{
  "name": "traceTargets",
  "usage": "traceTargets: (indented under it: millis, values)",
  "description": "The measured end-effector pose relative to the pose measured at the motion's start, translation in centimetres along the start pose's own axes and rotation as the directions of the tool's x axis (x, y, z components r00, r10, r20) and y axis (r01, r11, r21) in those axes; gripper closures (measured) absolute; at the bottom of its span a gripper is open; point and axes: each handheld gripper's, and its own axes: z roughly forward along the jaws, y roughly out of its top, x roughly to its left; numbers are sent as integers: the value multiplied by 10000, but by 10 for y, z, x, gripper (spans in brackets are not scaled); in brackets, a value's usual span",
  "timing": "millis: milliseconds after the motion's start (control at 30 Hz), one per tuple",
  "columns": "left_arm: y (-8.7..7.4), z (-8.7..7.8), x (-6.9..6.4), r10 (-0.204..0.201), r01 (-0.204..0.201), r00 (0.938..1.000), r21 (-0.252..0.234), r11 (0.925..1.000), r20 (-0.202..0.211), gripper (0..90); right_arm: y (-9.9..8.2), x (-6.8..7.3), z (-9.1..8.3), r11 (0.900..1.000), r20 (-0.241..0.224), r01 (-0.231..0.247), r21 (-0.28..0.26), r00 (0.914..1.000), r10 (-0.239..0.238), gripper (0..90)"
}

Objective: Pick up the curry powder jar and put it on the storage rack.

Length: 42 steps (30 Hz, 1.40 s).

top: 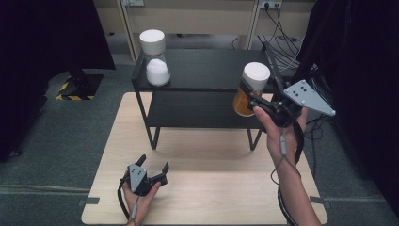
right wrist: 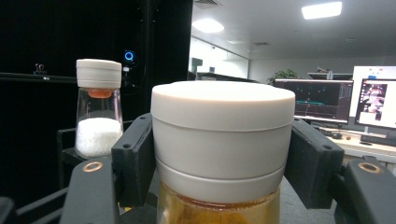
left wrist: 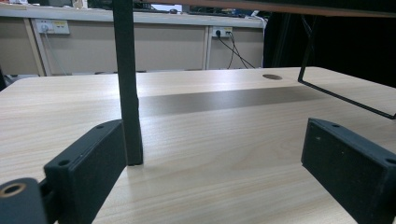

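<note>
Your right tool (top: 252, 100) is clamped on the white cap of the amber jar (top: 250, 92), holding it upright at the right end of the black shelf (top: 207, 70), level with the top tier. The jar's long axis stands vertical, and the open top tier lies just to its left, toward the white-filled jar (top: 155, 59) standing at the far left end. Your left tool (top: 153, 165) rests low over the tabletop (top: 211, 188), jaws apart and empty, well away from both jars.
</note>
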Motion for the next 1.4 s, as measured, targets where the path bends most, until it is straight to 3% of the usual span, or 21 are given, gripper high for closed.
traceTargets:
  millis: [667,1000,1400]
  values:
    - [0,0,0,-17,17,10000,-4,10000,12,62,22,-11,12,10000,477,-83,35,9988,81,344]
    - [0,0,1,-65,65,10000,-15,10000,2,62,34,-14,30,9997,704,5,258,9975,-23,343]
    - [0,1,2,-31,31,10000,7,10000,35,62,35,-20,47,9987,966,-109,502,9953,60,343]
